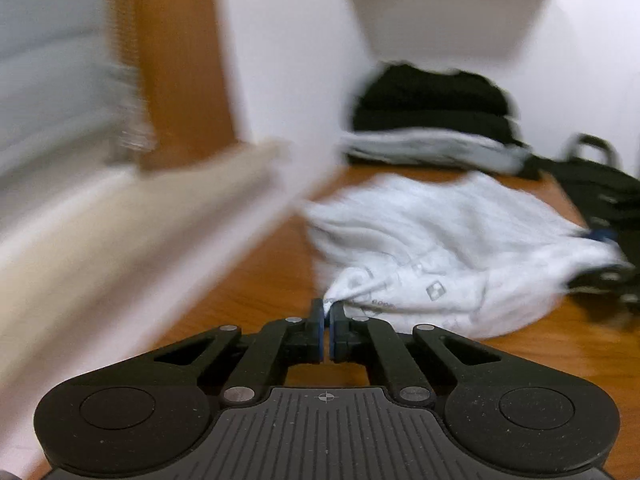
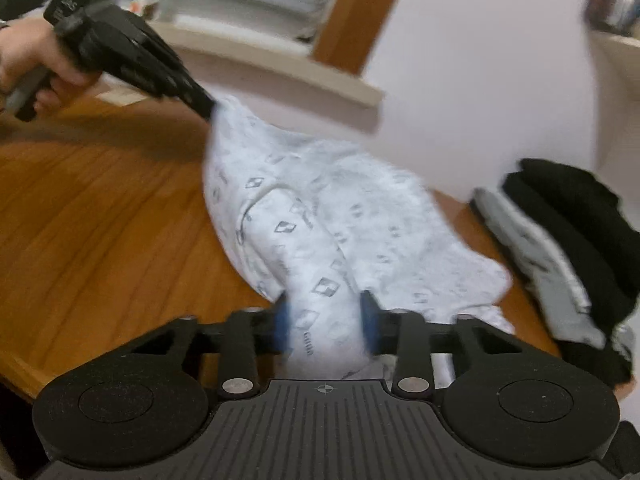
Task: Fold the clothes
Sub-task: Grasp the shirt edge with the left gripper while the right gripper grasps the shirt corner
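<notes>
Now we are spreading the shirt (image 2: 320, 208) beside the folded pile (image 2: 568, 240). Our left gripper (image 1: 327, 312) pinches its corner; our right gripper (image 2: 325, 316) straddles a bunch, unclenched. Next, we judge, clamp and pull flat

A corner of the white patterned garment (image 1: 440, 248) is pinched between the blue pads of the left gripper (image 1: 328, 316), whose jaws are seen pressed almost together on the cloth. The rest of the garment is spread in a crumpled heap on the wooden table (image 1: 256, 280), and behind it a stack of folded clothes (image 1: 432, 120), black on top of grey, is set against the white wall (image 1: 288, 60). A dark bag (image 1: 600, 192) is glimpsed at the right, blurred.
</notes>
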The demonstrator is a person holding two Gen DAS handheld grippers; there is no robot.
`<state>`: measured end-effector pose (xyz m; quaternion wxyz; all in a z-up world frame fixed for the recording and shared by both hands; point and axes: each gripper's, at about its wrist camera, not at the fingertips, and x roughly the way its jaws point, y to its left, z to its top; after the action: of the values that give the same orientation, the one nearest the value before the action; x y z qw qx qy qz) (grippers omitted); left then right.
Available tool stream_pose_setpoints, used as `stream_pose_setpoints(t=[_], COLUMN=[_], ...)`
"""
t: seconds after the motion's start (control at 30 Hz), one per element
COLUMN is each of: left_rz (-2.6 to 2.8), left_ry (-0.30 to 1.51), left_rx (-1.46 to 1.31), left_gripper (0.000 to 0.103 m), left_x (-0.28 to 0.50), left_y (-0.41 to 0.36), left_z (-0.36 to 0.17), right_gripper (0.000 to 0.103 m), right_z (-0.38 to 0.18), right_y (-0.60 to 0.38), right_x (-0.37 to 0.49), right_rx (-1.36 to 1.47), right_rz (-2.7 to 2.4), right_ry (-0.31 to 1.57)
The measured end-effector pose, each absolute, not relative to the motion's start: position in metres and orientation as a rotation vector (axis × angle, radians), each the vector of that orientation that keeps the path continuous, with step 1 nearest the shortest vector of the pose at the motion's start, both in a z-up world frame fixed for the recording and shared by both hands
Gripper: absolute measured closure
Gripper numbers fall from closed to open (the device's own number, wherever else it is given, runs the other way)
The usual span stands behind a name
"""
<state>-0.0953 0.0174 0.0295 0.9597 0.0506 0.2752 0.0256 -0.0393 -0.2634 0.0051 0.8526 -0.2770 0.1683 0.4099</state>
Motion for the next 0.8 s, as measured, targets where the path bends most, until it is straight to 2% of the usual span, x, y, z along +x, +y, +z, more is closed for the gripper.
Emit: stream_pose_setpoints(t=[0.1,0.2,0.3,0.53,0.67,0.8], left_rz=[0.061,0.008,-0.004,-0.031,-0.089,-0.148], left_ry=[0.583,0.664,0.672,0.577,0.579,0.592], left_rx=[0.078,0.076,0.053,0.032,0.029,0.007], left_gripper=[0.101,0.1,0.099,0.062,0.06,0.06], left_x=[-0.096,-0.09,-0.092,-0.099,-0.091,-0.057], left_y=[0.032,0.03,0.033,0.019,-0.007,-0.02], left_z=[0.026,0.016,0.02,0.053,0.046,0.036], right_gripper=[0.071,0.071,0.066,0.059,0.059,0.059], right_z=[0.01,0.009,0.013,0.049,0.062,0.052], right_y=[-0.272,-0.27,-0.281,-0.31,-0.312,-0.303], right_x=[-0.038,-0.044,-0.04,-0.037,-0.027,-0.01], right_rx=[-0.535,-0.606,-0.56,-0.423,-0.355,-0.307], right_rz=[0.884,0.878,0.905,0.948,0.932,0.921], right_ry=[0.371,0.367,0.4,0.402,0.377,0.411])
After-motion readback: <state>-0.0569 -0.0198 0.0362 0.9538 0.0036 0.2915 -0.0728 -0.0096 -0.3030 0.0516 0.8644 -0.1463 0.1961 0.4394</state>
